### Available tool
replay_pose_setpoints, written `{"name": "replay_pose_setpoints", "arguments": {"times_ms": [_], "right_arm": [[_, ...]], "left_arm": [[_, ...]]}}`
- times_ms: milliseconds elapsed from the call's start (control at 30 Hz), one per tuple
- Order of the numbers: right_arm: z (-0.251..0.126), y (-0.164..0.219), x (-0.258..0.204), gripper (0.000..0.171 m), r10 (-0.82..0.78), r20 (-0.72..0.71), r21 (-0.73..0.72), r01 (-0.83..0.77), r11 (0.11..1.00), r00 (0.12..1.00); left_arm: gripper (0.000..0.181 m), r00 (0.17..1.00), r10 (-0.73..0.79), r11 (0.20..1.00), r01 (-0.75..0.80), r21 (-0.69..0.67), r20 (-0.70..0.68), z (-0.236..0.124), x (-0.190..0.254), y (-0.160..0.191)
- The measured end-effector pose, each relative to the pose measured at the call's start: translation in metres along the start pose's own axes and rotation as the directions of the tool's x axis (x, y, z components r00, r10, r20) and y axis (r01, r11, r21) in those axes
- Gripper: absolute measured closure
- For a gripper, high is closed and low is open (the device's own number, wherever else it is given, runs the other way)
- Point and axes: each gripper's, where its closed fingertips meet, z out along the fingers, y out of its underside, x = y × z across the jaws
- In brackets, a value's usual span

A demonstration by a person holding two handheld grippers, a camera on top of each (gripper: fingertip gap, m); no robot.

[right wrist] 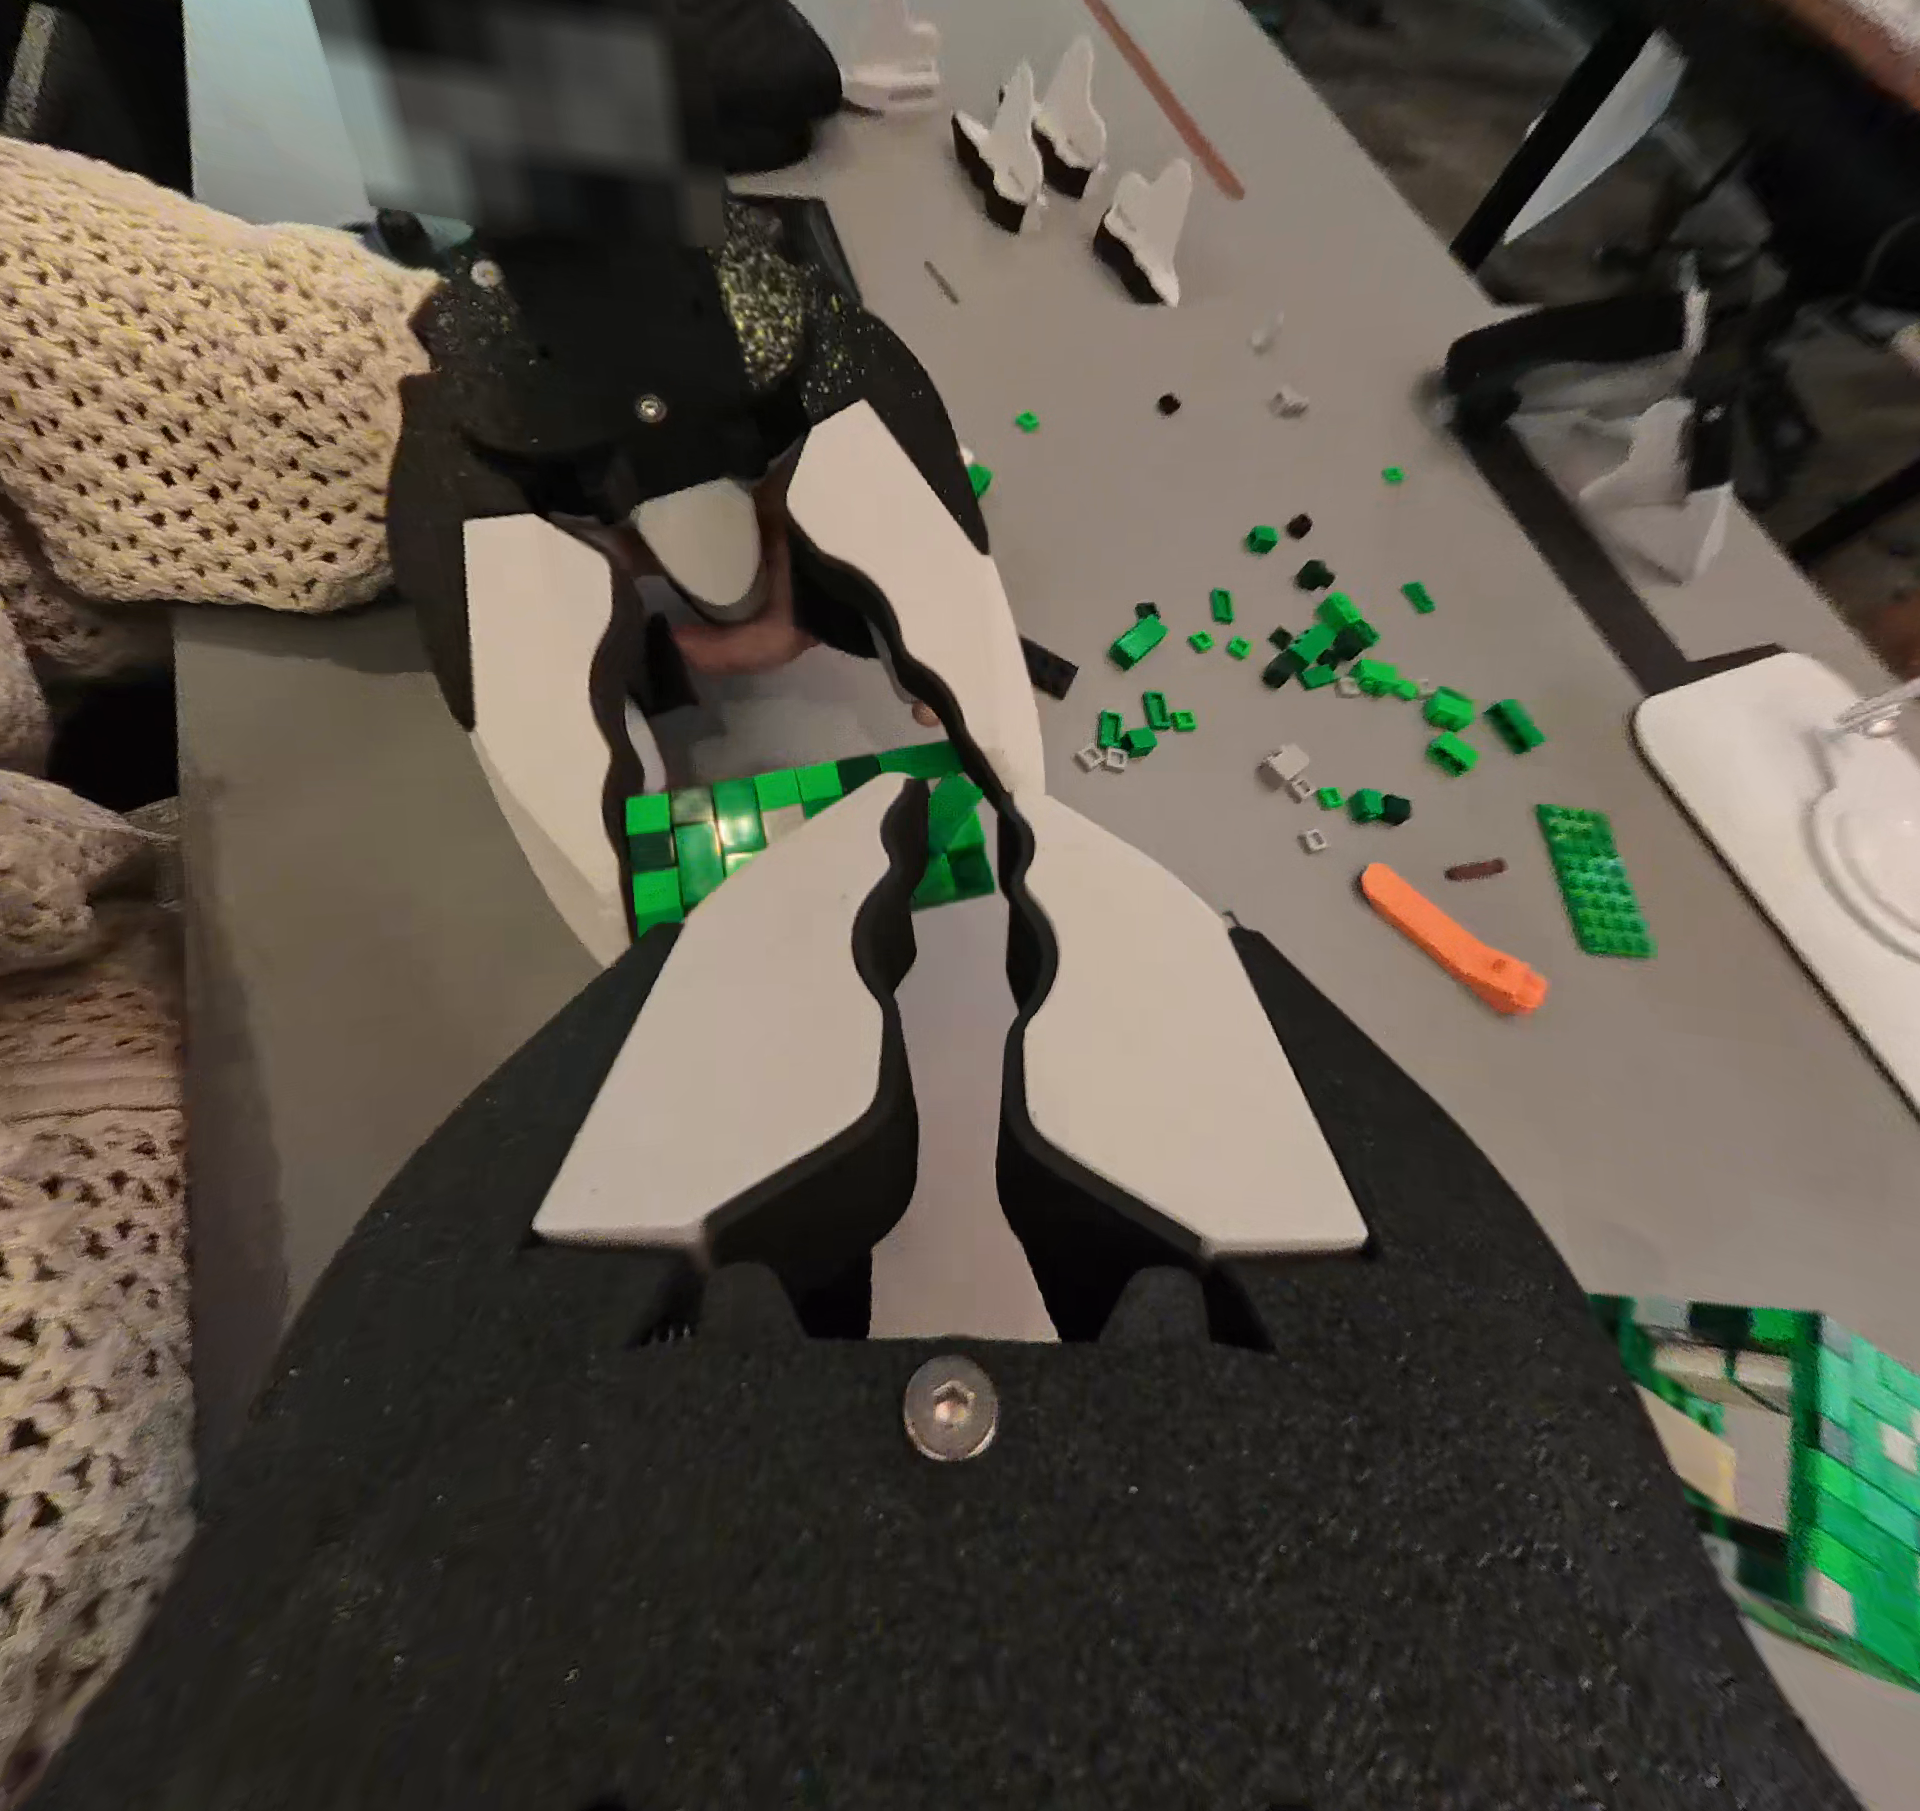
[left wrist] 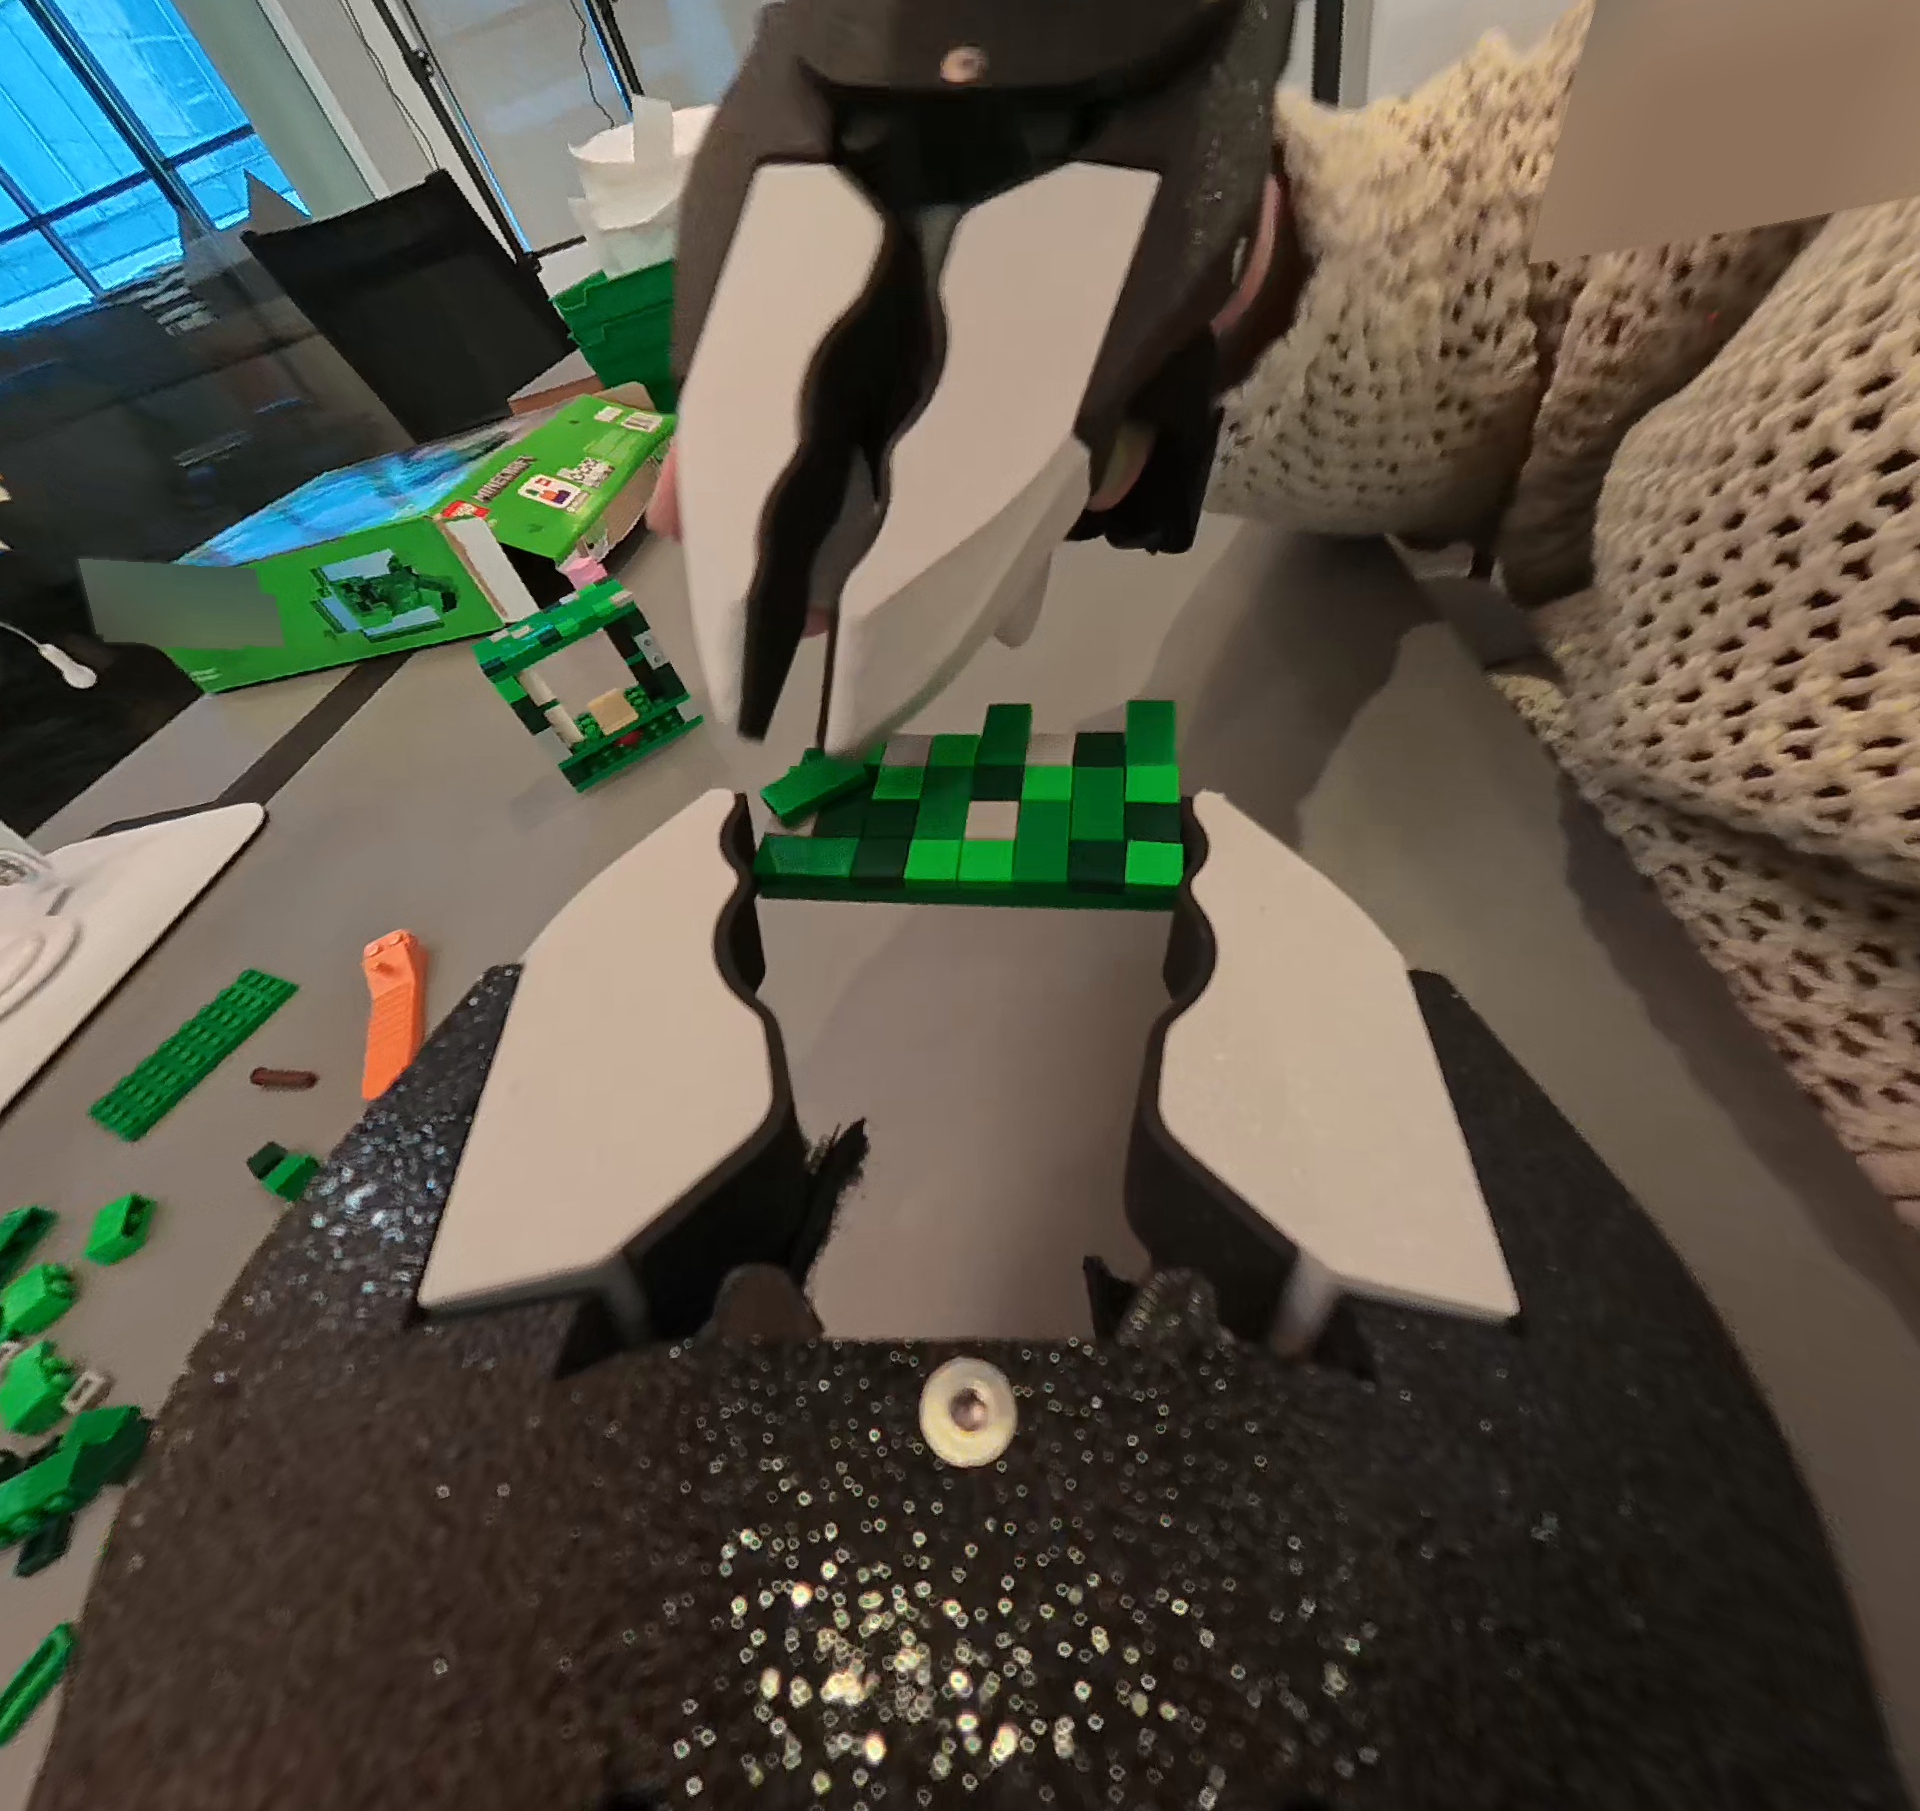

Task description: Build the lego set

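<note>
Here we are mid-build: the green tiled panel (left wrist: 971, 816) lies flat on the grey worktop (left wrist: 966, 1055), and the left tongs (left wrist: 966, 831) are spread wide around it, one finger at each end, seemingly bracing it, though I can't tell if they truly touch. Down from above come the right tongs (left wrist: 795, 727), nearly pressed together with a thin gap at the tips, nothing visibly pinched, nosing at a loose dark-green tile (left wrist: 816, 785) that sits tilted on the panel's near-left corner. My read: this is the seating step, one tile not yet clicked home. The next move calls for squaring that tile to the grid and pressing straight down while the left side holds the panel firm; a skewed push could skid it off. Loose green pieces (right wrist: 1340, 660) lie scattered well apart to the side, with an orange brick separator (right wrist: 1455, 940) and a green plate (right wrist: 1595, 883) near them. A half-built green frame (left wrist: 587, 681) stands beside the set's green box (left wrist: 416, 566); the box carries printed branding and labels, which I'll leave unread.
</note>
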Motion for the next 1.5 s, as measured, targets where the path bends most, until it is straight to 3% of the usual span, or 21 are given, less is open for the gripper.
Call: {"name": "replay_pose_setpoints", "arguments": {"times_ms": [400, 767, 867, 967, 1033, 1167, 1267, 1500], "right_arm": [[0.002, 0.015, -0.001, 0.163, -0.067, -0.011, -0.133, 0.065, 0.989, 0.998], [-0.010, 0.006, -0.014, 0.159, -0.181, 0.103, -0.081, 0.190, 0.978, 0.978], [-0.022, 0.000, -0.016, 0.149, -0.297, 0.101, -0.021, 0.301, 0.953, 0.949], [-0.035, -0.001, -0.017, 0.148, -0.508, 0.034, 0.057, 0.506, 0.860, 0.860], [-0.038, 0.010, -0.014, 0.148, -0.549, 0.013, 0.031, 0.549, 0.836, 0.836], [-0.039, 0.040, 0.003, 0.149, -0.428, 0.032, -0.028, 0.429, 0.903, 0.903], [-0.036, 0.083, 0.021, 0.157, -0.259, 0.088, -0.143, 0.270, 0.952, 0.962], [-0.053, 0.161, 0.059, 0.159, -0.053, 0.059, -0.283, 0.067, 0.957, 0.997]], "left_arm": [[0.105, 1.000, 0.027, 0.999, -0.027, -0.028, -0.015, 0.004, 0.005, 0.005], [0.105, 0.991, -0.014, 0.998, 0.024, 0.066, -0.136, -0.002, 0.020, -0.010], [0.105, 0.988, -0.033, 0.996, 0.045, 0.080, -0.153, -0.004, 0.020, -0.012], [0.105, 0.985, -0.042, 0.994, 0.058, 0.096, -0.168, -0.006, 0.020, -0.015], [0.105, 0.988, -0.037, 0.995, 0.050, 0.085, -0.152, -0.008, 0.017, -0.014], [0.105, 0.995, -0.065, 0.997, 0.067, 0.026, -0.074, -0.012, -0.002, -0.003], [0.105, 0.989, -0.118, 0.993, 0.120, 0.013, -0.091, -0.014, -0.005, 0.002], [0.105, 0.984, -0.088, 0.995, 0.081, -0.052, -0.154, -0.002, 0.012, 0.014]]}}
